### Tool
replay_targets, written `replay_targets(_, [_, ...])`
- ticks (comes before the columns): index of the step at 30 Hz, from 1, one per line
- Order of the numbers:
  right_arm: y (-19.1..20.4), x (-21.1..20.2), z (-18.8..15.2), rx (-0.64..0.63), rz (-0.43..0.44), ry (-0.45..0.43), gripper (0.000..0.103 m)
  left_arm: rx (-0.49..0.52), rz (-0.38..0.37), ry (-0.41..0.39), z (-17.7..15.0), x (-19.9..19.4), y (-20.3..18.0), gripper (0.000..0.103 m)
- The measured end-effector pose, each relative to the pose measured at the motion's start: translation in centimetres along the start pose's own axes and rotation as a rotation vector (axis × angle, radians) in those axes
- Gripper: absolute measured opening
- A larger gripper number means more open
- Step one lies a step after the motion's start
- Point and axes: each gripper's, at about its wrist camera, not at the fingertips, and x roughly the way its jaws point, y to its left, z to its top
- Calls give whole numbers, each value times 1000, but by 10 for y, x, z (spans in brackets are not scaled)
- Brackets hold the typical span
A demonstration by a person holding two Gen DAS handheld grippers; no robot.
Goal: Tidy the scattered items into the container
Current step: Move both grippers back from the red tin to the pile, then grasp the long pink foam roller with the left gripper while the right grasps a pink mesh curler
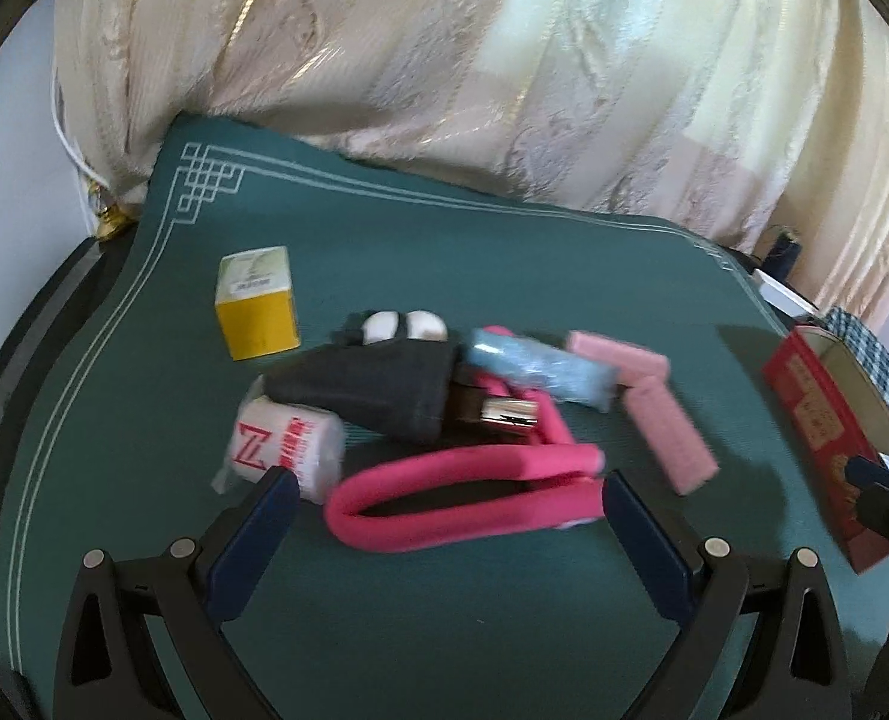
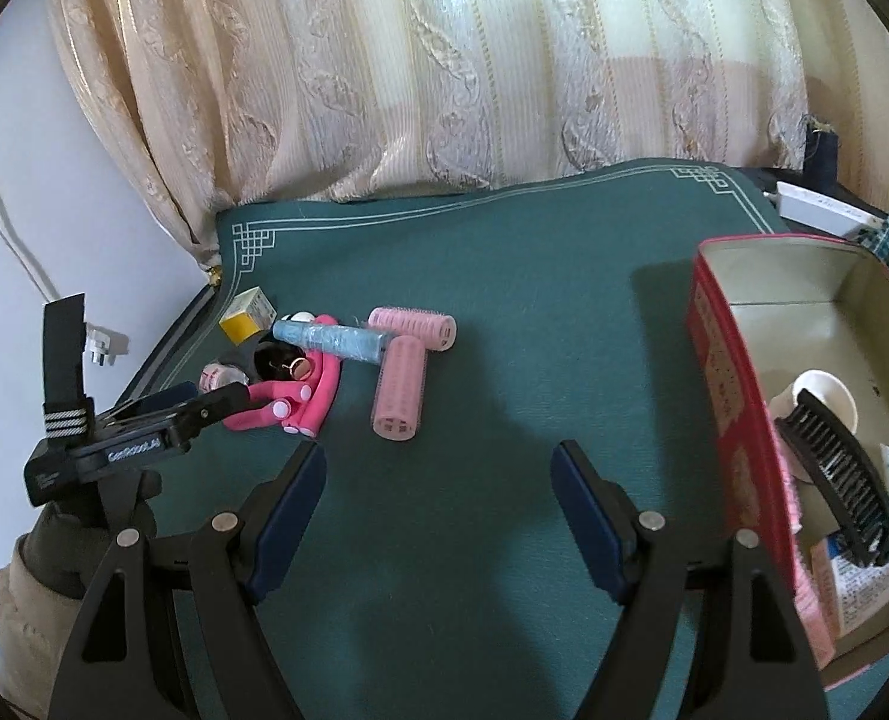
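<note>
1. Table (image 2: 504,312), green mat: clutter heaped centre-left of the right wrist view.
2. Container (image 2: 738,372), red box, right edge; already holds a black comb and papers.
3. Left tongs (image 1: 447,501) wide, nothing held, straddling the pink foam loop (image 1: 462,492). Best: lower squarely, pinch one strand, lift clear of the pile.
4. Right tongs (image 2: 438,480) wide, empty, above bare mat.

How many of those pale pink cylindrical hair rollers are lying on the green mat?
2. One pale pink hair roller lies crosswise beside the blue tube; the other lies just below it, pointing toward the camera. More may be hidden in the red box.
</note>
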Motion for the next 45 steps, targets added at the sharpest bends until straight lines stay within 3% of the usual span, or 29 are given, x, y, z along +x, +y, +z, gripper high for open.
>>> replay_targets(9, [2, 18, -2, -2, 10, 33, 80, -10, -11, 27, -1, 24, 9, 102])
replay_targets(15, [2, 22, -3, 4, 15, 43, 80, -32, -57, 62, -5, 29, 10, 102])
replay_targets(19, [2, 20, -3, 7, 16, 41, 80, 11, -108, 86, -16, 22, -8, 102])
replay_targets(27, [0, 19, -4, 12, 23, 39, 80, 187, -183, 105, -46, 2, -63, 102])
replay_targets(34, [-3, 20, -6, 27, 26, 46, 80, 273, -70, 42, -32, 0, -66, 102])
replay_targets(40, [-5, 21, -7, 28, 23, 52, 80, 332, -11, 122, -31, 30, -72, 102])
replay_targets(45, [-5, 25, -6, 30, 8, 60, 80, 278, -96, 136, -31, 30, -68, 55])
